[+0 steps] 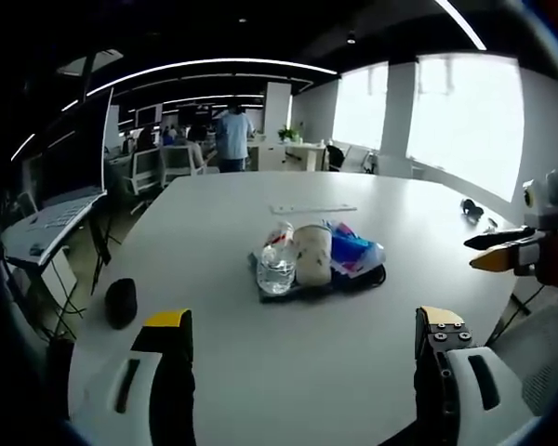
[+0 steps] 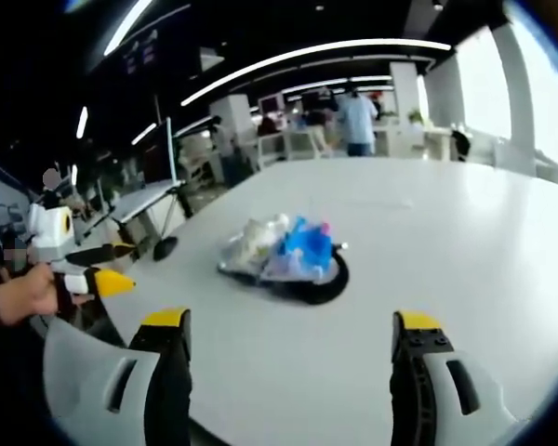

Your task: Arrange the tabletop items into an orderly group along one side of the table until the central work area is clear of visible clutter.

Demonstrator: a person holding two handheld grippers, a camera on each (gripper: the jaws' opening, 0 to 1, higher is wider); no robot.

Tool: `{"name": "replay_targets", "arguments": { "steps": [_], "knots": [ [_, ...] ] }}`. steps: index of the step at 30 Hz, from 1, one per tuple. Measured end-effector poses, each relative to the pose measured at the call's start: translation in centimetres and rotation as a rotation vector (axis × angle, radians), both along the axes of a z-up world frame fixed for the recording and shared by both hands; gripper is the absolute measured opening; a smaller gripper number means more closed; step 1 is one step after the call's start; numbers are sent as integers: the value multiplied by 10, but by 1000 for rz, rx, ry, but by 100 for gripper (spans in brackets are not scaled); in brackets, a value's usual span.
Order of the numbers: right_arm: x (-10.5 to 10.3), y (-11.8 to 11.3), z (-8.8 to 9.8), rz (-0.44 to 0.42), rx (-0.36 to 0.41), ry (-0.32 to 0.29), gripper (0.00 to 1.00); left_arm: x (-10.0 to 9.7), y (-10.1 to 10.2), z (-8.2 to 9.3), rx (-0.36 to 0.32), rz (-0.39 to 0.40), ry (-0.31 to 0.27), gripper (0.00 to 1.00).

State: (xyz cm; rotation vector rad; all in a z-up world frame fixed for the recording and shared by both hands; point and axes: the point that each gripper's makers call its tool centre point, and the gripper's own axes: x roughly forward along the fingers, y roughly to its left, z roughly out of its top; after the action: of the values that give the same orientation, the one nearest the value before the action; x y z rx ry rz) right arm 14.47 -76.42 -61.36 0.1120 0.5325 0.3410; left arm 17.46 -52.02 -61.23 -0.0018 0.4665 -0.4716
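A cluster of items sits mid-table: a clear plastic bottle (image 1: 277, 263), a beige cup (image 1: 312, 255), a blue and white packet (image 1: 353, 251) and a black cable (image 1: 367, 277) under them. In the right gripper view the same cluster shows as a pale wrapped item (image 2: 251, 240), the blue packet (image 2: 305, 249) and the black cable loop (image 2: 321, 283). My left gripper (image 1: 307, 330) is open, short of the cluster. My right gripper (image 2: 288, 334) is open too, facing the cluster from the other side. The right gripper (image 1: 521, 249) shows at the right edge of the left gripper view; the left gripper (image 2: 84, 269) shows at left, held by a hand.
The white table (image 1: 223, 214) is wide. A black mouse-like object (image 1: 121, 302) lies near its left edge. A white strip (image 1: 312, 208) lies behind the cluster, small dark items (image 1: 471, 208) far right. A laptop (image 1: 56, 186) stands on a side stand. A person (image 1: 232, 137) stands far back.
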Motion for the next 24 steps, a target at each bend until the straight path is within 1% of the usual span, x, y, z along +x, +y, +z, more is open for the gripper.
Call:
{"name": "replay_targets", "arguments": {
  "steps": [13, 24],
  "knots": [
    [12, 5, -1, 13, -6, 2, 87, 8, 4, -5, 5, 4, 12, 98],
    [19, 10, -4, 29, -13, 19, 85, 15, 5, -9, 7, 6, 20, 98]
  ]
}}
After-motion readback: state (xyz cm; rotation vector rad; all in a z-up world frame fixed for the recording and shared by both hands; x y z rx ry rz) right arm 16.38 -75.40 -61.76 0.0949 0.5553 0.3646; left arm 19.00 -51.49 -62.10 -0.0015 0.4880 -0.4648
